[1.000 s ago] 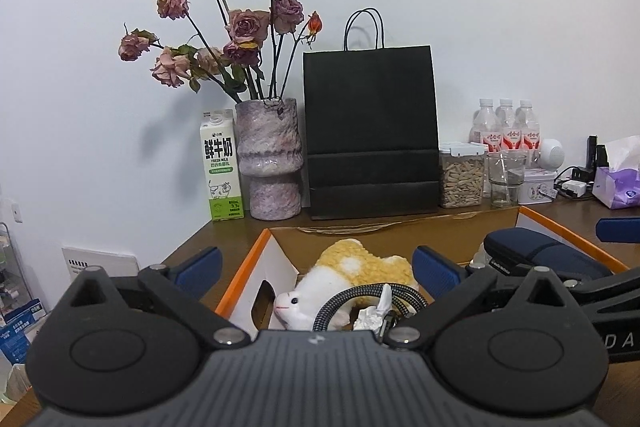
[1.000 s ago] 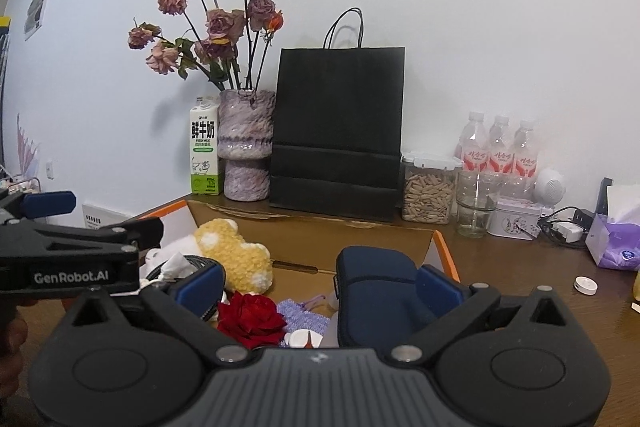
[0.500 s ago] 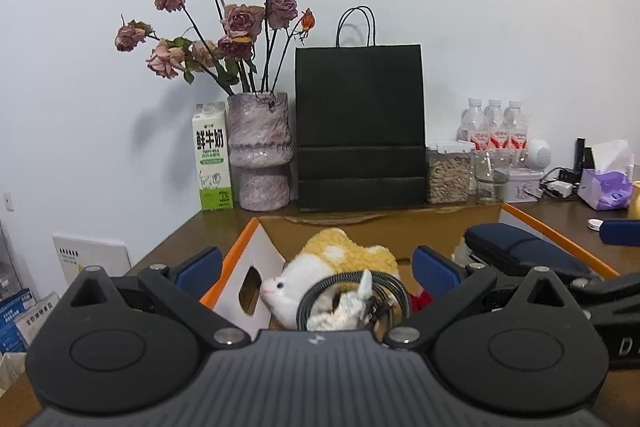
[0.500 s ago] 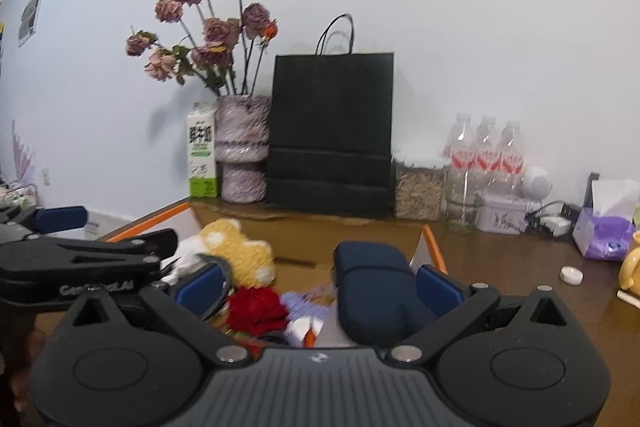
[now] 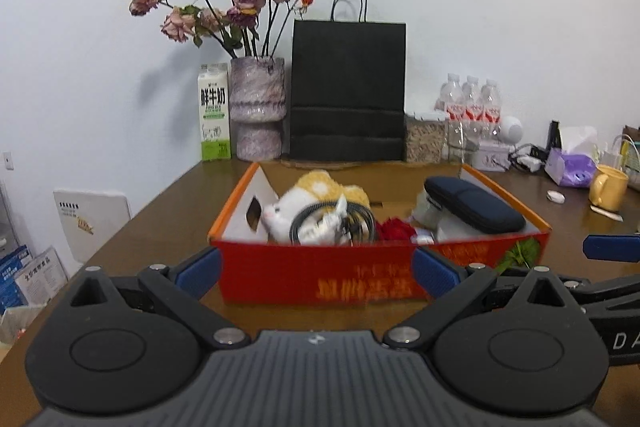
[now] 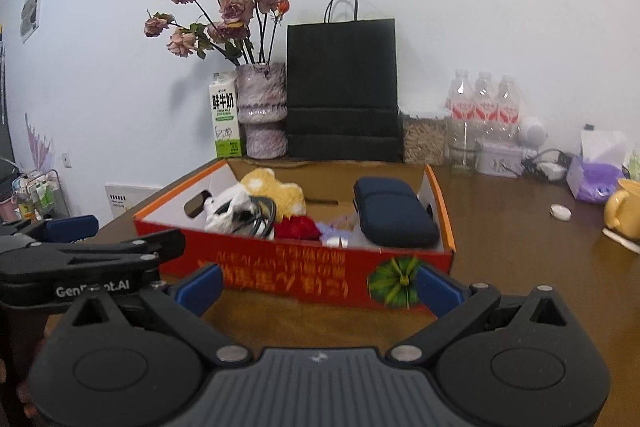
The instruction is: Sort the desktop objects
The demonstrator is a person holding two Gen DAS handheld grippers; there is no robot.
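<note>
The red cardboard box [image 5: 320, 275] sat on the brown table [image 5: 168, 203] at twelve o'clock of both grippers; the left gripper [image 5: 316, 273] and the right gripper [image 6: 320, 285] each stood wide open and empty, just short of its near wall. Inside, a yellow-and-white plush toy [image 5: 320, 191] lay at the box's ten o'clock, soft and light, best pinched at a bulge; the coiled black cable [image 5: 332, 223] on it looked springy and apt to uncoil, so take it across the loop. The navy zip case [image 6: 394, 215] at two o'clock seemed firm; grip its narrow sides. The red fabric rose [image 6: 298, 227] would crush easily.
</note>
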